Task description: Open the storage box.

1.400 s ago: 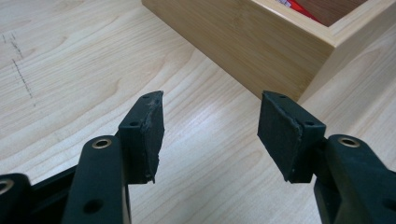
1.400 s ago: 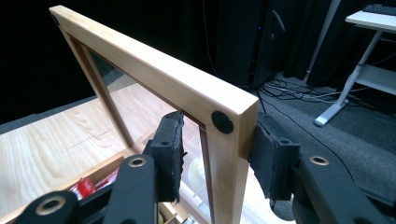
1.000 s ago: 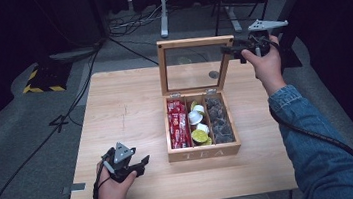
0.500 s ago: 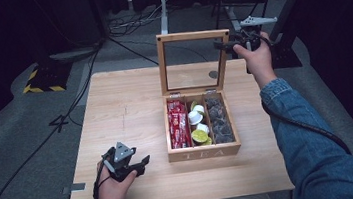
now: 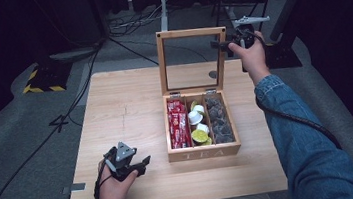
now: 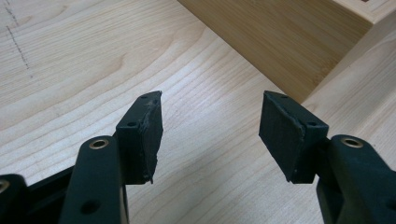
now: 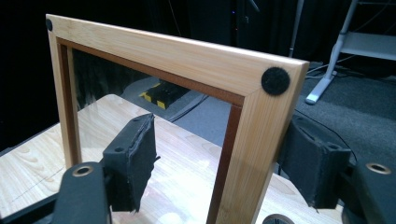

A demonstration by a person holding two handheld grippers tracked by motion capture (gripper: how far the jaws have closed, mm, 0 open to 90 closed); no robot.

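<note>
My right gripper (image 5: 222, 44) is up at the top right corner of the tea box's (image 5: 204, 152) raised lid (image 5: 190, 33). Its jaws straddle the lid's wooden side rail (image 7: 243, 154) and have just been opening; the pads stand off the wood, one in front of the glass and one behind the frame. The lid stands upright at the back of the box, which holds red packets (image 5: 178, 123), small cups (image 5: 198, 122) and dark pods (image 5: 219, 120). My left gripper (image 5: 139, 165) rests on the table (image 5: 125, 105) just left of the box's front corner, jaws spread with nothing between them.
</note>
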